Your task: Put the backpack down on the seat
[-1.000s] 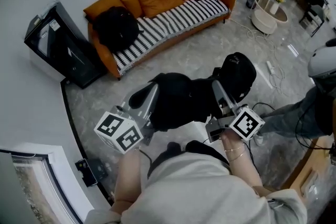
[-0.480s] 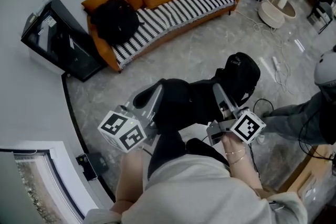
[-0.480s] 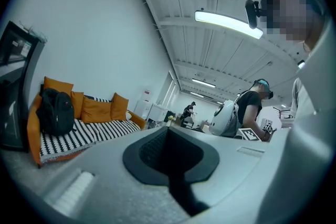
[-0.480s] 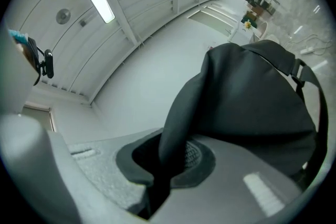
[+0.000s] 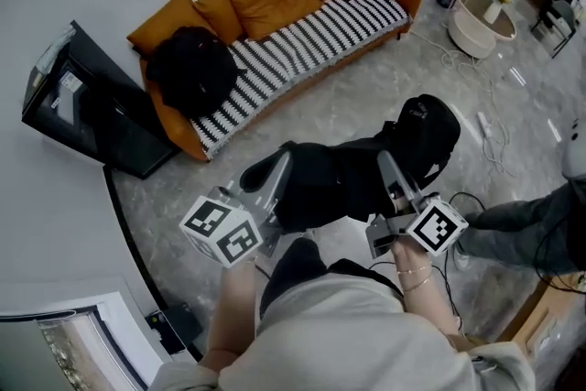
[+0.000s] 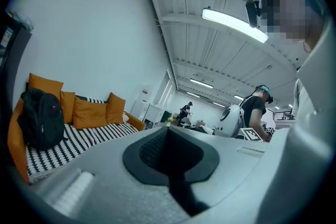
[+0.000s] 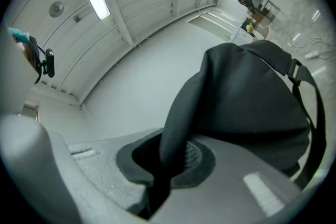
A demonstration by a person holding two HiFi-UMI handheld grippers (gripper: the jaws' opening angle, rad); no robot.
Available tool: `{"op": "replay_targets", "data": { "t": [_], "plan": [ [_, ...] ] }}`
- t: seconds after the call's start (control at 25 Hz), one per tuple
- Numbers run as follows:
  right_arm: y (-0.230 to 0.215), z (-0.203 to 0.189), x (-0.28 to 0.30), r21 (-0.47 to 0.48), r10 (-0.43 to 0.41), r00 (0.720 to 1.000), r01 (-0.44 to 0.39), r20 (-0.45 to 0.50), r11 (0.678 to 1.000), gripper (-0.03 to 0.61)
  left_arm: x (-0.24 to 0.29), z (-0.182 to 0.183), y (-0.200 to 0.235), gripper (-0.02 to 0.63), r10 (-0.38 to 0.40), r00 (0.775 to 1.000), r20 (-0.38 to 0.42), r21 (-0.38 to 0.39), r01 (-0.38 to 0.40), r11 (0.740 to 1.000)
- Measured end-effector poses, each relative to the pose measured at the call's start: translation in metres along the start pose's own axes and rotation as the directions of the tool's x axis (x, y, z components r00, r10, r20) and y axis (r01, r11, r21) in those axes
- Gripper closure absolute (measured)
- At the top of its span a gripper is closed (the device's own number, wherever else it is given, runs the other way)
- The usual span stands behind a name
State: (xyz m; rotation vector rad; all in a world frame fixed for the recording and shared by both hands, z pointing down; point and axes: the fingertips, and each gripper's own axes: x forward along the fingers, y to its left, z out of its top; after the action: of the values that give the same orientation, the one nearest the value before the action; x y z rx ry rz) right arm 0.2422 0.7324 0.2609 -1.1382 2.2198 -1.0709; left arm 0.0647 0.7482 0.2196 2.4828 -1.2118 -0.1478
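Sofa [image 5: 302,32] shows slightly larger than a second ago (carrier closing in). Backpack [image 5: 339,183] hangs over the floor, fingers of left gripper [image 5: 273,174] and right gripper [image 5: 392,177] both pinching its fabric. Set-down still pending.

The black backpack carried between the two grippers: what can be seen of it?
The backpack is black, soft matt fabric, with one rounded bulging end and a webbing strap down its side. It hangs slack, lengthwise, in the air above the grey floor, short of the sofa. The right gripper has its fingers shut on a fold of it; the left gripper holds its other end.
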Motion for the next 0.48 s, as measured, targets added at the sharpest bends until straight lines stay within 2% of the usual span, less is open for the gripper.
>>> {"op": "replay_targets", "data": {
  "t": [0.24,0.48],
  "plan": [
    [-0.001,0.028,0.103,-0.044,0.017,0.998,-0.015,0.054,0.999,0.554,0.051,0.052,0.078,0.607,-0.039,0.999,-0.003,0.031,0.039,0.999],
    [-0.001,0.032,0.184,-0.05,0.006,0.998,-0.002,0.064,0.999,0.554,0.079,0.085,0.15,0.607,-0.072,0.997,0.019,0.004,0.072,0.997]
  ]
}}
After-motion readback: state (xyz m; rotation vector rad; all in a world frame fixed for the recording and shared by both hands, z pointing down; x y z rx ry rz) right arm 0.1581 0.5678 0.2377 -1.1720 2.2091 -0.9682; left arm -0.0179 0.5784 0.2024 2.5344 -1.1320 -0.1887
